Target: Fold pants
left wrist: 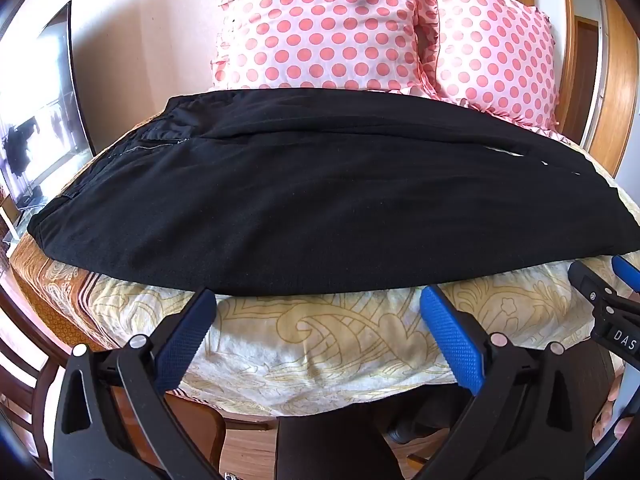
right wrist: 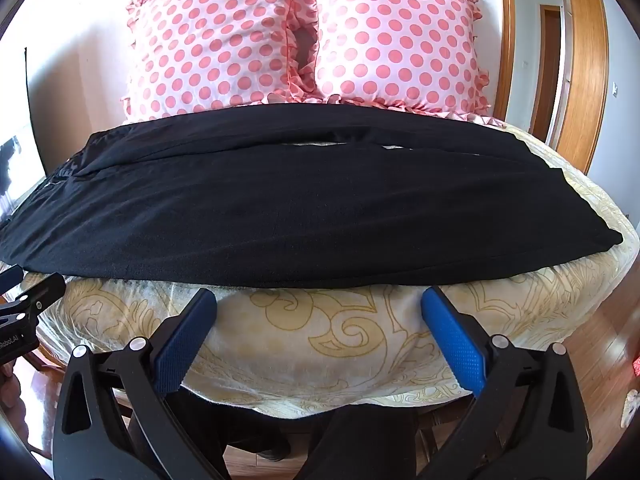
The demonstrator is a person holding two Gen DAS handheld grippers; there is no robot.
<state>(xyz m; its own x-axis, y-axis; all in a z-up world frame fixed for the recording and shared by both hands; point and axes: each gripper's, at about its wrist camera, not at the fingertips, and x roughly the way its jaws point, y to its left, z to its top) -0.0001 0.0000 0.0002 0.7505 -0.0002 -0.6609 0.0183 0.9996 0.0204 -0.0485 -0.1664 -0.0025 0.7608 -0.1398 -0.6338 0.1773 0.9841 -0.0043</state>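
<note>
Black pants (left wrist: 280, 200) lie flat across the bed, waistband and zipper to the left, legs running right; they also show in the right wrist view (right wrist: 300, 208). The two legs lie side by side with a narrow gap between them. My left gripper (left wrist: 318, 300) is open and empty, just short of the pants' near edge, toward the waist end. My right gripper (right wrist: 318, 300) is open and empty, just short of the near edge, toward the leg end. The right gripper also shows at the right edge of the left wrist view (left wrist: 604, 292).
The pants rest on a cream bedspread (left wrist: 320, 344) with a yellow pattern. Two pink polka-dot pillows (right wrist: 216, 44) (right wrist: 400, 40) stand behind the pants. A television (left wrist: 40, 120) stands at the left. Wooden doors (right wrist: 580, 60) are at the right. A wooden floor lies below the bed's near edge.
</note>
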